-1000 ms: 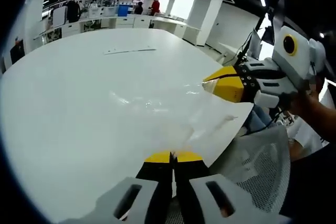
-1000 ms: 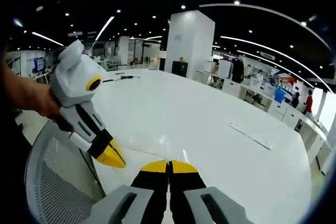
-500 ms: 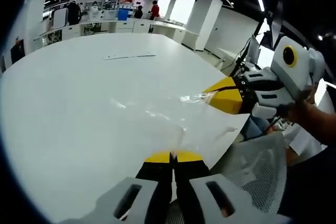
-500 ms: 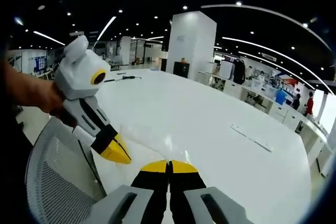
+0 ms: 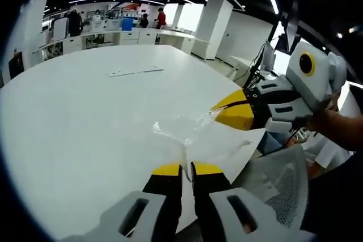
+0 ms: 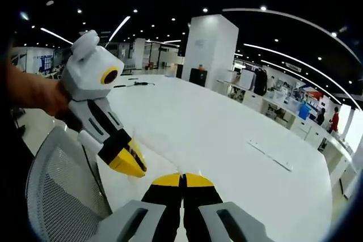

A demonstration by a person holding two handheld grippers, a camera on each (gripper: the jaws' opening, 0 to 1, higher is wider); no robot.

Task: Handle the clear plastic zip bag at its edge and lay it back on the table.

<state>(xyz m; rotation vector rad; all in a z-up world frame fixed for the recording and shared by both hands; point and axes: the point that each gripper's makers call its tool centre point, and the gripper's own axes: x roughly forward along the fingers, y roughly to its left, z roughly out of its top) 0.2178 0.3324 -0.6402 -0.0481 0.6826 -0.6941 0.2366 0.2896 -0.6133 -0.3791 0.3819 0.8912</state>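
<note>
Bag (image 5: 190, 131) held off the surface (image 5: 85, 117) near its edge, pinched at its rim by left tool (image 5: 186, 168) and right tool (image 6: 182, 179), both clamped narrow on it. Next, likely: lower, flatten, release.

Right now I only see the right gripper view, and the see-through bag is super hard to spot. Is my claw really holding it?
Observer: Yes. In the left gripper view, the right claw pinches one edge of the clear plastic zip bag.
Operator: What about the other claw?
Observer: The left claw pinches the bag's near edge. The film rises from between its tips.
Operator: Is the bag lying flat?
Observer: No, it is bunched and wrinkled between the two claws, over the white table.
</note>
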